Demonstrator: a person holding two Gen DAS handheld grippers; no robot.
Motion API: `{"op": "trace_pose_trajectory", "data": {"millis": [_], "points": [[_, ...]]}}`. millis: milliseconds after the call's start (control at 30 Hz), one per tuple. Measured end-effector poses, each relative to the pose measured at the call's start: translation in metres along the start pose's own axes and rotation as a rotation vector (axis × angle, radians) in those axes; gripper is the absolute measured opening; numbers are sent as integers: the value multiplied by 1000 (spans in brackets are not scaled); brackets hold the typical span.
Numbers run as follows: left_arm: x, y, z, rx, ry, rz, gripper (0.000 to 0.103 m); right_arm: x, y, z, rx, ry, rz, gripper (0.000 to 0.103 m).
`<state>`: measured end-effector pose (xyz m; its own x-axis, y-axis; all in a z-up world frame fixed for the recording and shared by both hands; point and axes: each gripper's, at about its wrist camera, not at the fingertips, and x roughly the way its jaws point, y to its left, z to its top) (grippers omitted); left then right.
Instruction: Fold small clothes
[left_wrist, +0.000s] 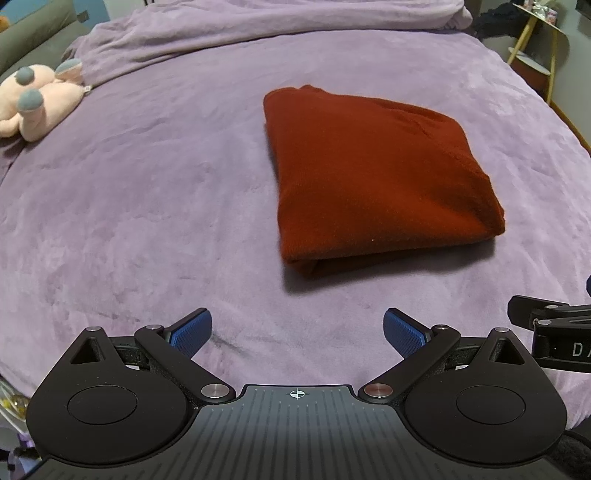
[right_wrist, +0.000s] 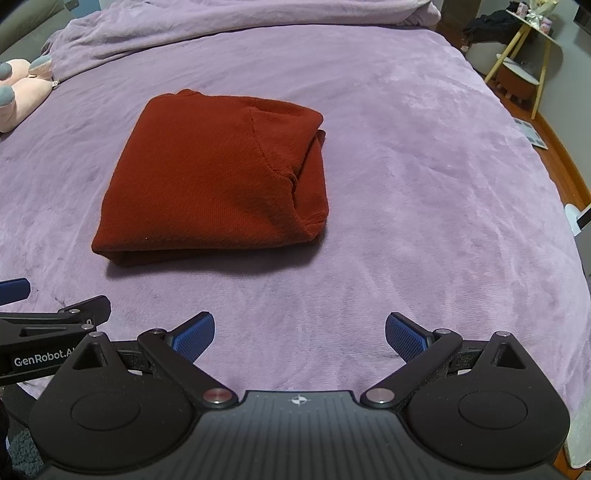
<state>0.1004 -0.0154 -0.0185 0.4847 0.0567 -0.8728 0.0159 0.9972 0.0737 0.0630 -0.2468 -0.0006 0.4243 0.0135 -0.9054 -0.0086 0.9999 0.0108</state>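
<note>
Red garment lies folded into a compact block mid-bed, ahead of both grippers, touching neither.

From the left gripper it sits ahead and right; from the right gripper, ahead and left, so it's roughly between them, neither clearly nearer. Long axis runs away from the jaws. Both sets of jaws spread wide, empty, over the purple blanket. Pink plush toy far left. Legible: "GenRobot.A…" on the left gripper's side, "DA" on the right gripper's.

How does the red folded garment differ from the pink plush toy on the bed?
The red folded garment is dark red, flat and squared, mid-bed; the pink plush toy is pale pink with grey tips, lumpy, at the bed's far left edge. Both are soft and rest on the purple blanket, untouched.
</note>
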Motion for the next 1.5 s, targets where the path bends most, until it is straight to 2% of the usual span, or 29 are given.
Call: {"op": "trace_pose_trajectory", "data": {"millis": [567,700,1200,1500], "points": [[2,1,1,-15,16,-34,102,0,-2,-1,5,-1,-3,99],[-2,4,-3,-25,-14,-62,102,1,-3,-1,5,-1,-6,99],[-2,-8,-7,50,-29,-12,102,-1,-3,-2,0,-6,-24,99],[-4,-9,-8,54,-24,-25,102,-3,0,-3,-12,-14,-30,99]]}}
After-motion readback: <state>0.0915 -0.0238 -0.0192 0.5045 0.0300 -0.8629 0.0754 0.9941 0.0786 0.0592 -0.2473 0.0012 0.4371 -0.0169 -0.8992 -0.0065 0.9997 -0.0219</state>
